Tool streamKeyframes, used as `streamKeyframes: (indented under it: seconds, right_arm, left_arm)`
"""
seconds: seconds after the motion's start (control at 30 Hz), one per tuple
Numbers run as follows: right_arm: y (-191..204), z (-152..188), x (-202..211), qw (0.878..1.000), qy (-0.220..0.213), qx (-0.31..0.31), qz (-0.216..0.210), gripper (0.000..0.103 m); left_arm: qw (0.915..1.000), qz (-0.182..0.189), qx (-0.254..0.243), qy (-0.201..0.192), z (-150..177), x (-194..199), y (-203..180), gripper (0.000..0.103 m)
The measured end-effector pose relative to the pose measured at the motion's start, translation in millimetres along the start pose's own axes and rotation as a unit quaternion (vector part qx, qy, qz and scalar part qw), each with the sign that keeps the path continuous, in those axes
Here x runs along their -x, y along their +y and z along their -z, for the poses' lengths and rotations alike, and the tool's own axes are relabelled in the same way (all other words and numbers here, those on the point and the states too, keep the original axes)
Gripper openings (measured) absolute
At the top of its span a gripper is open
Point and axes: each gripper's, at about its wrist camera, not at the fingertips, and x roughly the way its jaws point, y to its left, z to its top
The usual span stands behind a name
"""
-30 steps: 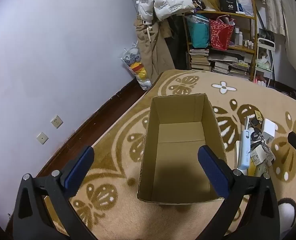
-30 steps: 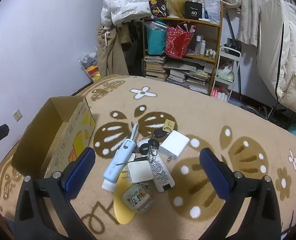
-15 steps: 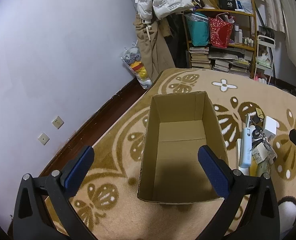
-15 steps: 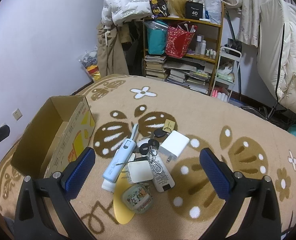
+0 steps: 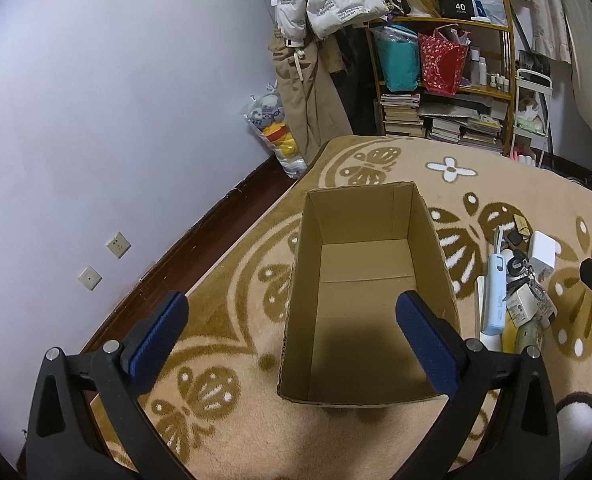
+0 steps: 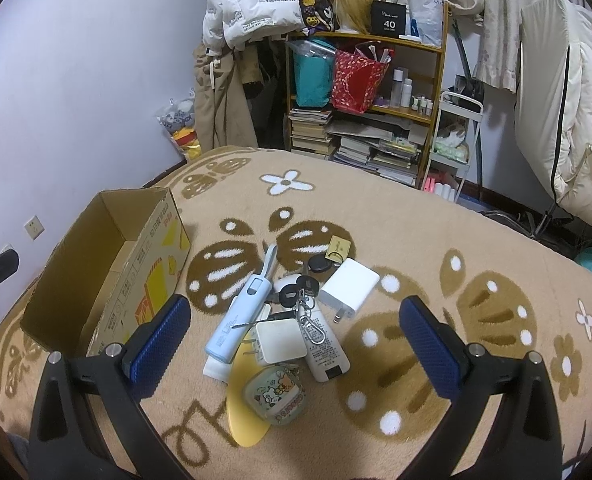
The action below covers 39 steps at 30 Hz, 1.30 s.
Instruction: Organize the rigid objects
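Observation:
An empty cardboard box (image 5: 365, 304) (image 6: 108, 264) stands open on the patterned carpet. My left gripper (image 5: 292, 320) hovers open above its near end, nothing between the blue pads. To the box's right lies a pile of small items: a light blue device (image 6: 242, 314), a white charger (image 6: 349, 287), a white plug cube (image 6: 278, 340), keys with a clip (image 6: 303, 300), a white remote-like bar (image 6: 327, 346), a cartoon-printed case (image 6: 276, 396) on a yellow disc (image 6: 242, 420). My right gripper (image 6: 296, 340) hangs open over this pile.
A bookshelf (image 6: 371, 120) with bags, books and bottles stands at the far wall beside hanging coats (image 6: 220, 100). A bag of soft toys (image 5: 274, 132) leans against the wall. A white wire rack (image 6: 453, 136) and folded bedding (image 6: 563, 120) are at the right.
The left gripper's view has shifted slightly, the box now sitting a little lower and farther. The right gripper has barely moved. Both stay open.

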Motion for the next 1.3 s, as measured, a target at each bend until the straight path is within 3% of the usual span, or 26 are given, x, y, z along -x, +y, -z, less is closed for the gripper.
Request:
streamKeyframes:
  seconds: [1.3]
  right_arm:
    - [1.0, 2.8, -1.2, 1.0, -0.002, 0.001, -0.003, 0.103]
  left_arm:
    - [1.0, 0.0, -0.002, 0.006, 0.8, -3.3, -1.8, 0.103]
